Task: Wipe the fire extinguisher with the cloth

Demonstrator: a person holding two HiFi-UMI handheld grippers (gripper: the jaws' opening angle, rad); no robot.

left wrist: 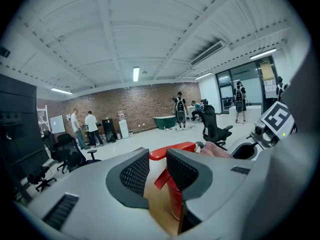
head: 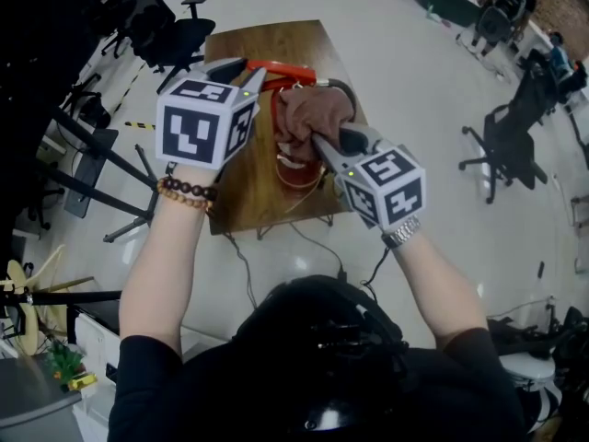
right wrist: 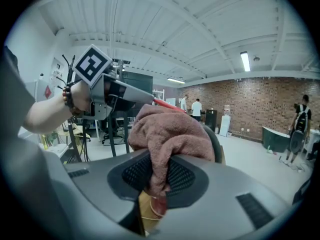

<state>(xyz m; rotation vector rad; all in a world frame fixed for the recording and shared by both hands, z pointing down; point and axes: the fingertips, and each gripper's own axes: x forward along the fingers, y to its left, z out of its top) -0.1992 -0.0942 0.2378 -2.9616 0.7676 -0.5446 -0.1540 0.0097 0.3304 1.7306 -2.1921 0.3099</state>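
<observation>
A red fire extinguisher [head: 296,168] stands on a small wooden table [head: 267,40], its red handle [head: 285,67] on top. My left gripper [head: 250,70] reaches the handle from the left. In the left gripper view the handle [left wrist: 172,150] lies across the tips of that gripper [left wrist: 157,164], which seem to bear on it. My right gripper [head: 322,136] is shut on a brown-pink cloth [head: 313,113] that lies bunched against the extinguisher's top. The right gripper view shows the cloth [right wrist: 172,134] pinched between the jaws of the gripper [right wrist: 157,176], with the red body [right wrist: 156,206] below.
Black office chairs [head: 170,30] stand behind the table and another [head: 511,136] at the right. Dark stand legs [head: 101,168] spread at the left. Cables [head: 244,265] run over the floor by the table's near edge. People [left wrist: 82,129] stand far off by a brick wall.
</observation>
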